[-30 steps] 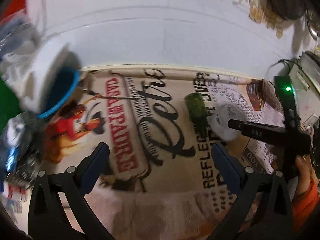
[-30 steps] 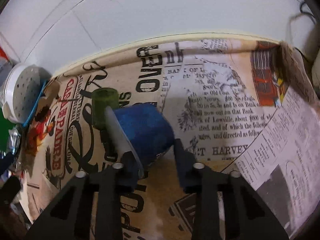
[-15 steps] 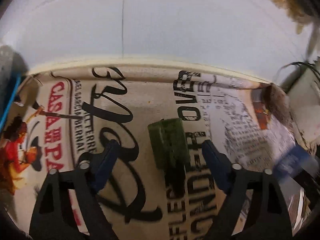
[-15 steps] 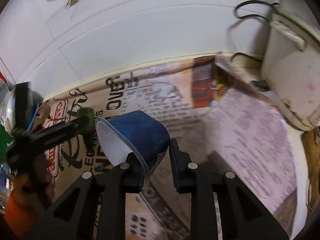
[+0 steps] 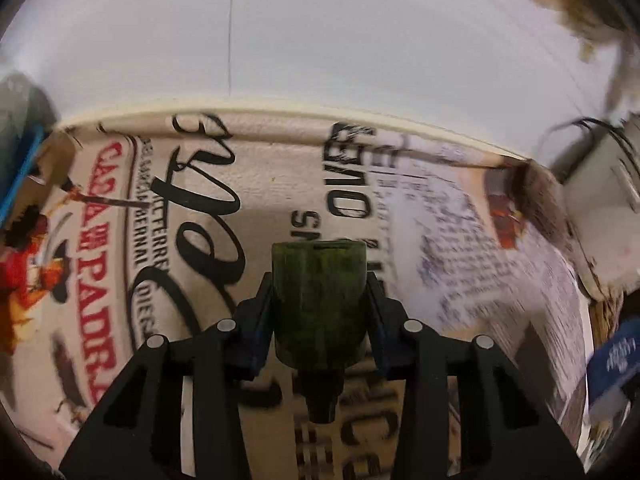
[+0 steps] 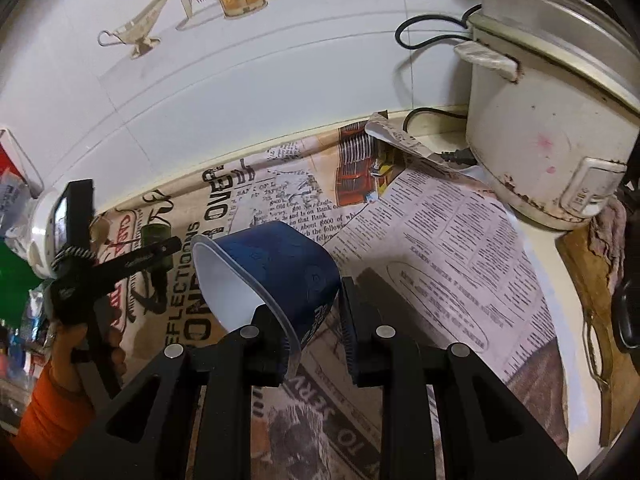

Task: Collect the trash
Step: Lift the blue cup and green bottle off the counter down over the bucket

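The worktop [image 6: 540, 248] is covered by printed paper [image 6: 440, 248], and a tiled wall [image 6: 280, 80] is met at its far edge. A cooker [image 6: 552, 128] is set on the worktop at the right, against the wall, with its cord [image 6: 424, 36] looped behind it. A small bottle [image 5: 319, 304] is lodged between the fingers [image 5: 256, 332] of the left gripper [image 5: 319, 320], above the paper. A cup [image 6: 276, 276] is carried on its side at the right gripper [image 6: 312, 320], right of the bottle.
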A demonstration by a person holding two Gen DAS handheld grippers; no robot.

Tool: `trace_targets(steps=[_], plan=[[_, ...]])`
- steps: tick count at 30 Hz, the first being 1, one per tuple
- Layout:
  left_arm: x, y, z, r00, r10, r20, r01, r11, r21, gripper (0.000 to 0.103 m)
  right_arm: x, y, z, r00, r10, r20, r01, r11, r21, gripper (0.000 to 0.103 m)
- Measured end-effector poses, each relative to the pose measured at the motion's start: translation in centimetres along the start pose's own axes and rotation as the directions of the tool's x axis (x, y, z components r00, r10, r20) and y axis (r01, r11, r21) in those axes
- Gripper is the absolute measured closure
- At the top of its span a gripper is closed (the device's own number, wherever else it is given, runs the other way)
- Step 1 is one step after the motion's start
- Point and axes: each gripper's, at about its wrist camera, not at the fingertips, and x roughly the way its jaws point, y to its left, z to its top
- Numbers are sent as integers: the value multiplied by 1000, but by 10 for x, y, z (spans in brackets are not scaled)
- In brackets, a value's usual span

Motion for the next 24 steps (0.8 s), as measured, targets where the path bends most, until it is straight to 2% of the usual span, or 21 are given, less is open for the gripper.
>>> trace_targets(steps=[7,13,24], plan=[[-101,-36,-35,993,-19,113,15,999,42,62,-48,-10,-14,998,46,40,-44,998,-46,83],[-175,-71,-89,980,16,197,-24,999,41,62,-98,-24,-37,993,101,67,-94,990,-106,83],[-274,-113,-186,963,66,263,-64,998,-14,62,-177,-45,-83,977,199,80,-177,958,-225,83]])
